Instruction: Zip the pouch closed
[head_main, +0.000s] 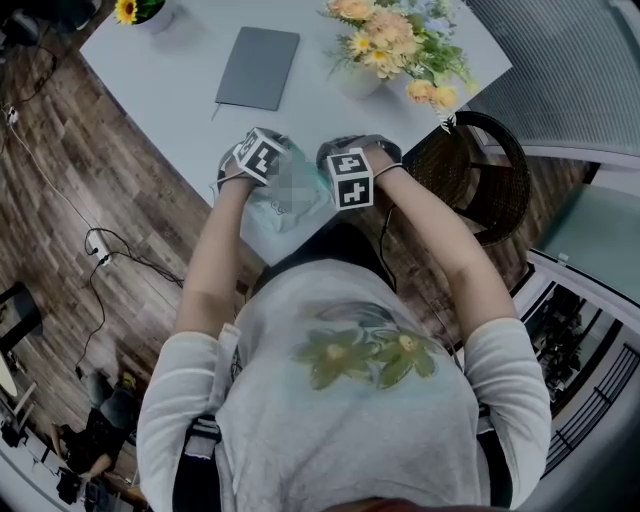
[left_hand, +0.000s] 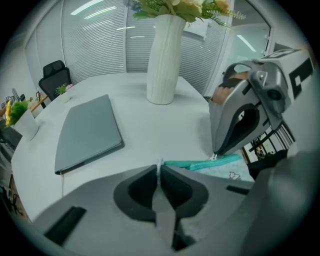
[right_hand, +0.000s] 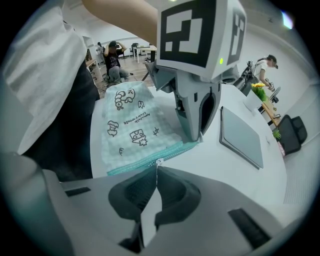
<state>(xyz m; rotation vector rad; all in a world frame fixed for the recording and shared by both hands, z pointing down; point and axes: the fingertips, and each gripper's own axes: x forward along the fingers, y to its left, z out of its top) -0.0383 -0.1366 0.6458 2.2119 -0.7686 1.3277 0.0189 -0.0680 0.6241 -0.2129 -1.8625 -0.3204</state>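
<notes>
- Under the left hand-held gripper (left_hand: 160, 169) and the right hand-held gripper (right_hand: 157, 169) spreads a white worktop (head_main: 170, 90). Both point steeply down at its near edge, side by side.
- Just right of the right hand-held gripper, off the worktop, stands a dark woven chair (head_main: 487, 180).
- Ahead of the left hand-held gripper and a little to its left lies a closed grey laptop (left_hand: 87, 132), well apart from it.
- Ahead of both, farther back, a white ribbed vase (left_hand: 164, 60) stands upright, holding yellow and cream flowers (head_main: 395, 40).
- Right below the two sets of tips lies the pouch (right_hand: 132, 125), pale green check with small cartoon prints. Its body spreads back towards the person. Its teal zip edge runs from one hand-held gripper to the other and a bit past the right one.
- Left hand-held gripper: the jaws are closed together at the end of the pouch's zip edge, with a thin white sliver of it pinched between the tips.
- Right hand-held gripper: the jaws are closed all the way, nipping the small white zip pull (right_hand: 158, 161) partway along the teal edge.
</notes>
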